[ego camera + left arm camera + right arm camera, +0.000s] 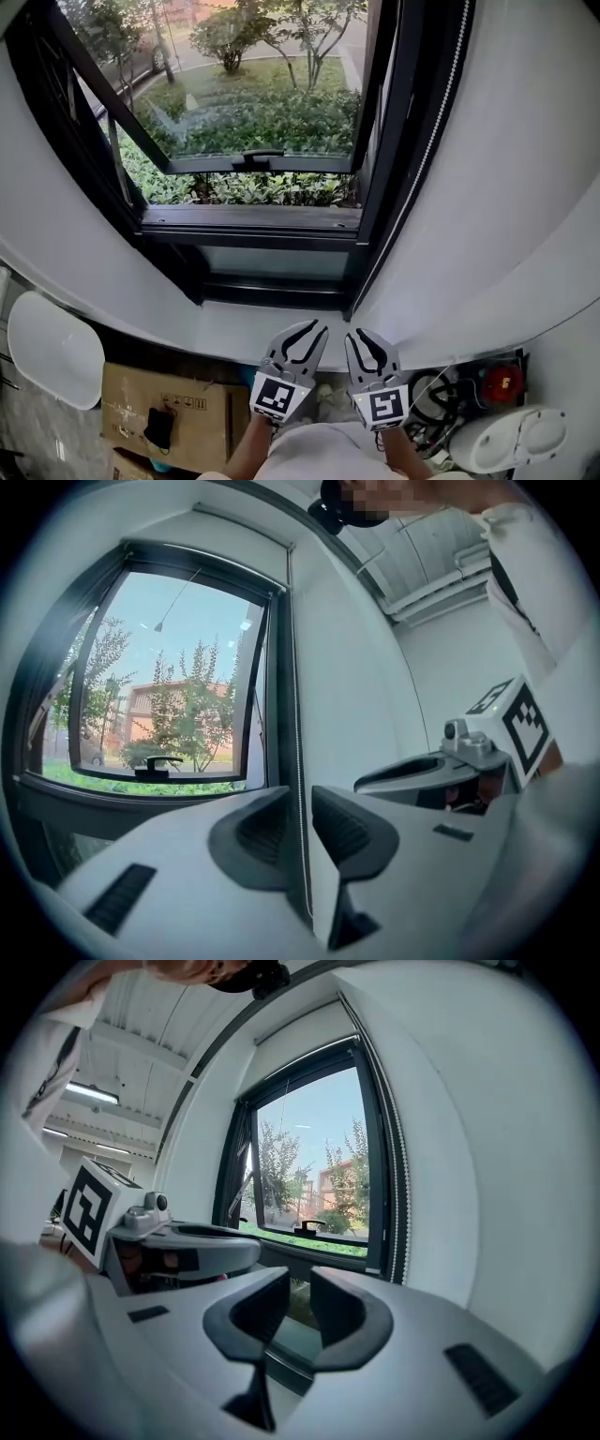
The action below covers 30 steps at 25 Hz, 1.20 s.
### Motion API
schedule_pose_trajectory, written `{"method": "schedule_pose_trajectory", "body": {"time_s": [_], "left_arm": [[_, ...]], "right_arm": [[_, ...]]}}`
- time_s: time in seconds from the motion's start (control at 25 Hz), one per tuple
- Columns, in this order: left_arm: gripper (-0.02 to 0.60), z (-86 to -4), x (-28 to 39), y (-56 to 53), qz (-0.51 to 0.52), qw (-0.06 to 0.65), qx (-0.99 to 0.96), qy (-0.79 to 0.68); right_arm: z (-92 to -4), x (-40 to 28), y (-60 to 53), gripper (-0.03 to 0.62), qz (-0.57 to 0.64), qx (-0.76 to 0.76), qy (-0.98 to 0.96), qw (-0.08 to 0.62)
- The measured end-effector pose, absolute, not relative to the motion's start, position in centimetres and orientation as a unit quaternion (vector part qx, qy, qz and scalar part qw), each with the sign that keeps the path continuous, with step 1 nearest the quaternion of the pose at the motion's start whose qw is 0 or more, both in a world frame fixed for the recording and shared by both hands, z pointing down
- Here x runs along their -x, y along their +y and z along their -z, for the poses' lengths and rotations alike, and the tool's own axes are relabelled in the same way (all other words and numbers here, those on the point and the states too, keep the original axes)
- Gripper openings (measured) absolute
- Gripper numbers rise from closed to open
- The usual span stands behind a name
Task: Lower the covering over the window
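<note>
I look steeply down at an open window (253, 220) with a dark frame; its sash tilts outward over green shrubs. The glass is uncovered. A white bead chain (422, 159) hangs just beside the right edge of the frame, against the white wall. Its long axis is upright, and in the head view it slants from the upper right down toward the sill (225, 333). Its lower end comes close to the tips of my two grippers.

My left gripper (314, 328) points level at the window from just above the sill. Its jaws stand narrowly apart. In the left gripper view the chain runs straight down the line of the gap, but I cannot tell whether it lies between the pads or beyond them; the pads do not press on it.

My right gripper (356, 337) sits just beside the left one, jaws a little apart with nothing between them. A cardboard box (164, 412) lies on the floor below.
</note>
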<state>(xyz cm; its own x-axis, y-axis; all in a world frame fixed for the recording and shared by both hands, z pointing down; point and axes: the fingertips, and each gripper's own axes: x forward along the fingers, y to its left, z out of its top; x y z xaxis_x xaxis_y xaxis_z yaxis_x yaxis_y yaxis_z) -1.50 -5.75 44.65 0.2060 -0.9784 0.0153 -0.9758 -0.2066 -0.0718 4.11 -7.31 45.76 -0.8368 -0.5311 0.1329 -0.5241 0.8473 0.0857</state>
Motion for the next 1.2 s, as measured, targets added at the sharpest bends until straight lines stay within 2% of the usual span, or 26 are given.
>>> {"method": "schedule_pose_trajectory", "body": {"time_s": [0.6, 1.2], "left_arm": [[0.098, -45.0, 4.0, -12.2, 0.028, 0.019, 0.815, 0.578], [0.109, -45.2, 2.2, -18.3, 0.035, 0.03, 0.885, 0.464]], "right_arm": [[-45.5, -2.5, -12.2, 0.067, 0.003, -0.358, -0.931, 0.063], [-46.3, -3.8, -15.2, 0.083, -0.005, -0.496, -0.864, 0.085]]}}
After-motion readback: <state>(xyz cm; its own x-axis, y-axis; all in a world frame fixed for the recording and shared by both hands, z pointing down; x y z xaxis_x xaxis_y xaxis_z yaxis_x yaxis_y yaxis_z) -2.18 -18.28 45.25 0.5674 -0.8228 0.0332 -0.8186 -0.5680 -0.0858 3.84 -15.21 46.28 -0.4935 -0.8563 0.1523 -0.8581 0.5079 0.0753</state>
